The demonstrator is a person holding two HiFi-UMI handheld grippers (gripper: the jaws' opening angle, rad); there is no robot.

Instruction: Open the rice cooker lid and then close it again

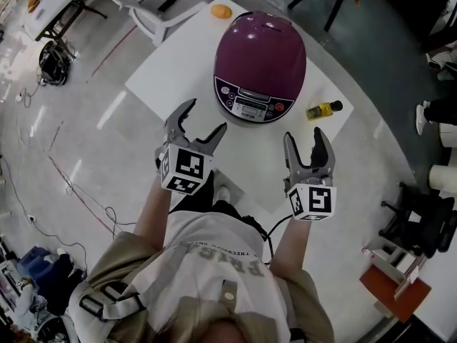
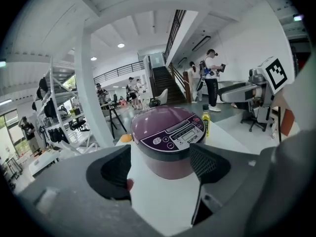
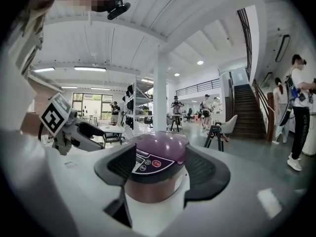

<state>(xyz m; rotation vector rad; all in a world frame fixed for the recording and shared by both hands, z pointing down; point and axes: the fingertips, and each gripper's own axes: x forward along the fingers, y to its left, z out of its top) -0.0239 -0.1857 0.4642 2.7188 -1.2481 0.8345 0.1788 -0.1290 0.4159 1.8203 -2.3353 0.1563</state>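
- While both grippers hover at the near side of the table, neither touches the cooker.
- Left gripper: jaws apart, nothing between the pads. In its own view only bare table top and the cooker's front show through the gap.
- From the left gripper the cooker sits ahead and a little to the right, near but clear of the fingertips.
- Right gripper: jaws apart as well, and empty. Its own view frames the cooker between the two pads, but further out and not in contact.
- From the right gripper the cooker sits ahead and to the left.
- Lid: down, with the purple dome seated on the body.
- Control panel: on the cooker's front, facing back toward both grippers.
- The cooker stands upright on the white table, beyond both sets of fingertips.
- Bottle: small, yellow with a dark cap, standing on the table ahead of the right gripper. It is just right of the cooker and apart from it.
- Orange object: at the table's far edge, past the cooker from both grippers. I cannot tell what it is.
- The marker cubes on both grippers face up toward the head camera.
- People stand near a staircase, well beyond the table.
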